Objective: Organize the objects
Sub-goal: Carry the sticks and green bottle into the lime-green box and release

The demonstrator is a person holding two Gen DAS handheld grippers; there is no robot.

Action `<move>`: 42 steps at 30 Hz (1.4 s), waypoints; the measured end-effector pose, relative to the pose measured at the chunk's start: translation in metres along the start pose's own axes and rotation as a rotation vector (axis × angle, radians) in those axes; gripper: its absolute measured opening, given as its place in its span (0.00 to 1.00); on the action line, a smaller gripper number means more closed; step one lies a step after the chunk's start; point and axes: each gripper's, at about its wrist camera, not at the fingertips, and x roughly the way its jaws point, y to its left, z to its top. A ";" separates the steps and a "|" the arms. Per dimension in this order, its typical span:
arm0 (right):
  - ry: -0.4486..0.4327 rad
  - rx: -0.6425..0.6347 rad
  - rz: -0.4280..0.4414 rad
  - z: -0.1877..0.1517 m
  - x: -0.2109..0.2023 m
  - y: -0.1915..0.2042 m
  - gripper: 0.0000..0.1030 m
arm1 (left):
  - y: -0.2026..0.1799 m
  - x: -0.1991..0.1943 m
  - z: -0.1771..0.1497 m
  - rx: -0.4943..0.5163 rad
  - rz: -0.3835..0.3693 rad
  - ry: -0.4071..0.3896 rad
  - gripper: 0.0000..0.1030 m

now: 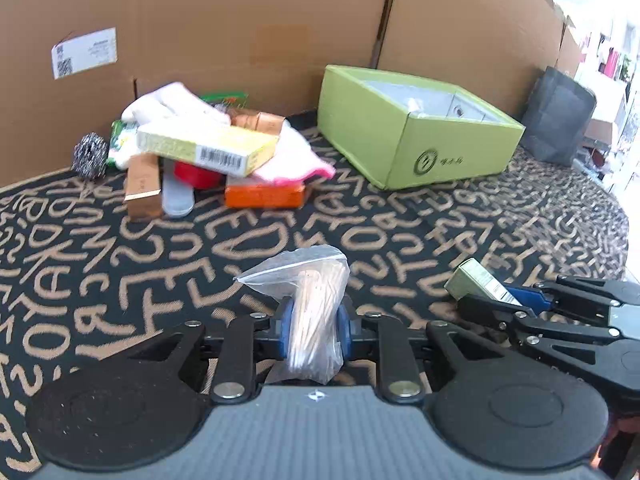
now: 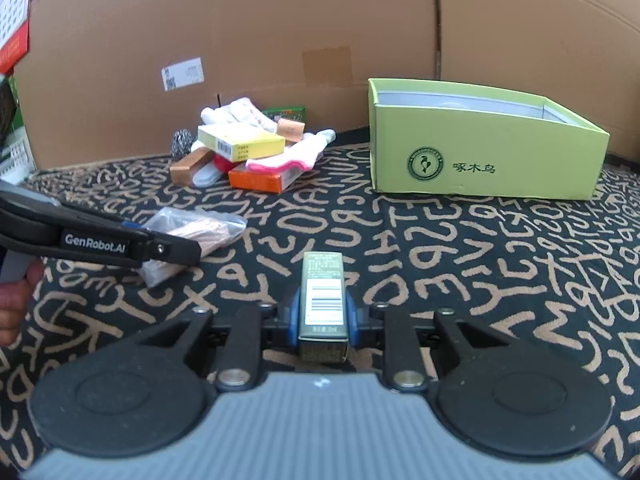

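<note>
Our left tongs [image 1: 314,326] pinch a plastic bag [image 1: 316,304] of sticks; our right tongs [image 2: 323,312] clamp a small carton [image 2: 323,300]. Both are near the green box [image 2: 480,160]. The soft bag may slip out.

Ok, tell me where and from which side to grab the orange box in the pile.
Grip the orange box across its short width at the bare near-left end, coming in from the front. It lies flat on the mat, and the pink cloth and yellow box cover its back and right, so only that end is likely free.
</note>
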 end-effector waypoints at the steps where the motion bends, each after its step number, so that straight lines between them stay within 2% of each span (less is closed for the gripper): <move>1: -0.014 0.002 -0.001 0.003 -0.004 -0.003 0.22 | -0.003 -0.002 0.003 0.004 -0.003 -0.011 0.22; 8: -0.108 0.048 0.007 0.029 -0.022 -0.038 0.22 | -0.031 -0.018 0.040 0.065 -0.057 -0.103 0.22; 12: -0.148 0.056 -0.010 0.048 -0.027 -0.058 0.22 | -0.048 -0.013 0.070 0.074 -0.120 -0.136 0.22; 17: -0.215 0.035 -0.071 0.076 -0.029 -0.082 0.22 | -0.075 0.000 0.112 0.098 -0.168 -0.187 0.22; 21: -0.264 0.009 -0.161 0.103 -0.025 -0.107 0.21 | -0.094 0.025 0.150 0.063 -0.207 -0.205 0.22; 27: -0.280 0.001 -0.255 0.143 0.008 -0.158 0.22 | -0.125 0.083 0.189 0.036 -0.239 -0.196 0.22; 32: -0.247 0.006 -0.273 0.158 0.052 -0.195 0.21 | -0.137 0.132 0.203 0.009 -0.229 -0.187 0.22; 37: -0.190 -0.002 -0.274 0.162 0.094 -0.218 0.22 | -0.140 0.159 0.209 0.016 -0.203 -0.178 0.23; 38: -0.163 -0.011 -0.269 0.162 0.103 -0.220 0.22 | -0.139 0.162 0.209 0.009 -0.207 -0.183 0.26; 39: -0.142 -0.027 -0.268 0.161 0.111 -0.220 0.22 | -0.138 0.163 0.208 0.002 -0.218 -0.181 0.49; 40: -0.124 -0.051 -0.267 0.158 0.117 -0.217 0.32 | -0.136 0.163 0.207 -0.010 -0.214 -0.165 0.84; 41: -0.114 -0.074 -0.279 0.156 0.120 -0.214 0.58 | -0.134 0.158 0.205 -0.025 -0.189 -0.165 0.92; 42: -0.134 -0.097 -0.302 0.152 0.119 -0.210 0.71 | -0.131 0.152 0.202 -0.032 -0.163 -0.203 0.94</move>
